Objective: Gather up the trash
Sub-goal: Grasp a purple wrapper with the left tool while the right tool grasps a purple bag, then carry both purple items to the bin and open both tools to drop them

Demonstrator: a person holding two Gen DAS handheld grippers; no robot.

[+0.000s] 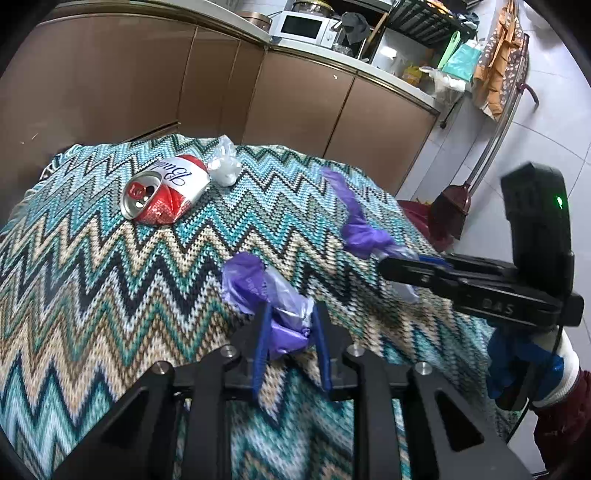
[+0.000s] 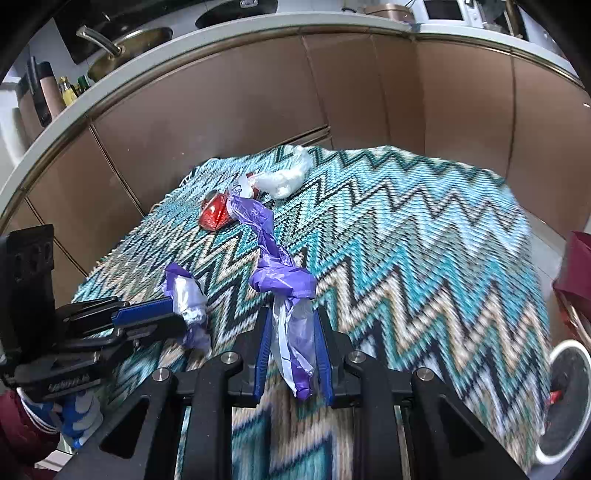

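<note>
A purple plastic bag (image 1: 255, 284) lies twisted on a table under a zigzag cloth (image 1: 110, 277). My left gripper (image 1: 291, 317) is shut on one end of it, and this gripper also shows in the right wrist view (image 2: 177, 314). My right gripper (image 2: 291, 325) is shut on the bag's other end (image 2: 284, 284), and it shows in the left wrist view (image 1: 384, 264). A crushed red and white can (image 1: 164, 190) lies on its side at the far left of the cloth. A crumpled clear plastic wrapper (image 1: 225, 166) lies right behind the can.
Brown kitchen cabinets (image 1: 295, 103) stand behind the table under a counter with a microwave (image 1: 301, 26). A broom and dustpan (image 1: 450, 203) lean at the right. A round white-rimmed bin (image 2: 565, 398) stands at the right by the table's edge.
</note>
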